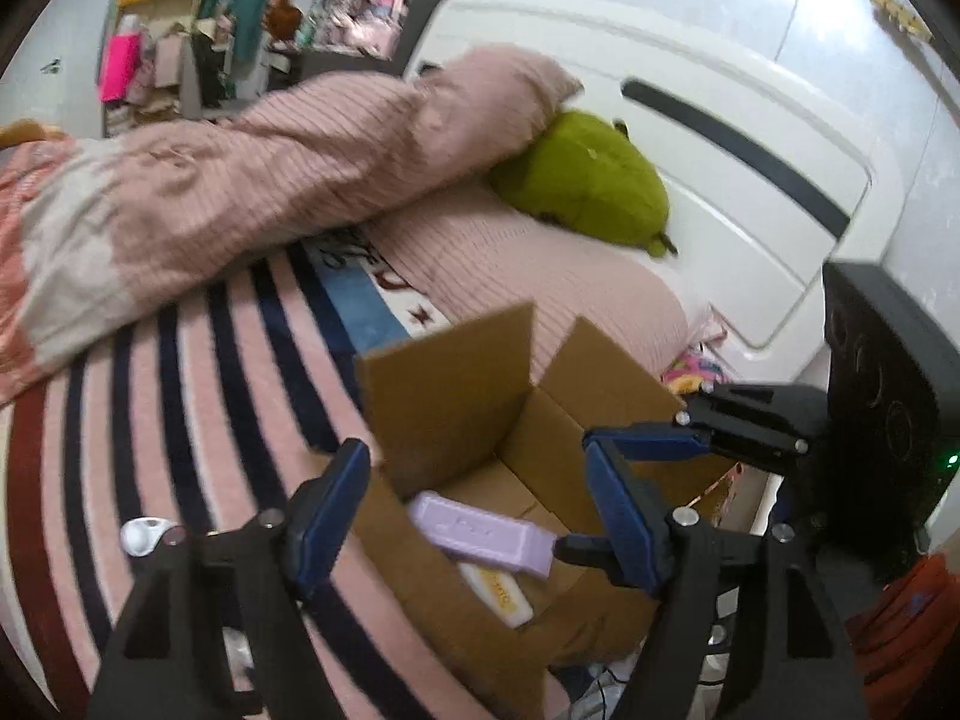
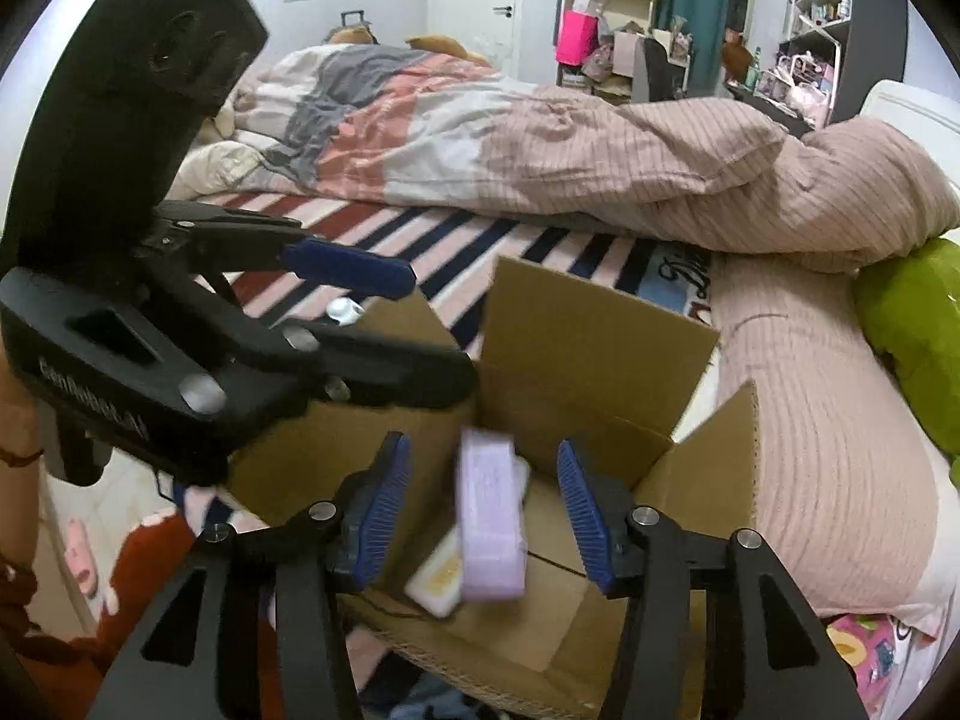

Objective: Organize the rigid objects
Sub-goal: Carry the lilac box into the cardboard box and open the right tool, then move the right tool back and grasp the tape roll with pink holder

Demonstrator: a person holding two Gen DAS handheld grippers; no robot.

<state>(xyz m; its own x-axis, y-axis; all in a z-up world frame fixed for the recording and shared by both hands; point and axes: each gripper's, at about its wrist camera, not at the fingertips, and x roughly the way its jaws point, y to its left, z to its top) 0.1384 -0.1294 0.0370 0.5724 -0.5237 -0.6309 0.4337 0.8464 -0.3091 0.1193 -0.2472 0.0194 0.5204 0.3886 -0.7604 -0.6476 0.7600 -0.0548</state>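
Lilac case (image 2: 489, 516) motion-blurred, print unreadable. White-and-yellow item (image 2: 437, 579) half hidden beneath it. Cardboard box (image 2: 600, 348) base cut by frame edge. Shelf clutter (image 1: 360, 18) too small to identify.

Home bedroom: bed (image 1: 180, 390), duvet (image 2: 600, 150)

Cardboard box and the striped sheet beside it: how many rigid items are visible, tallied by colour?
Lilac: 1, the lilac case inside the cardboard box.
White with yellow: 1, the white-and-yellow item partly under it.
White: 1, the small white object on the striped sheet outside the box.
Total: 3
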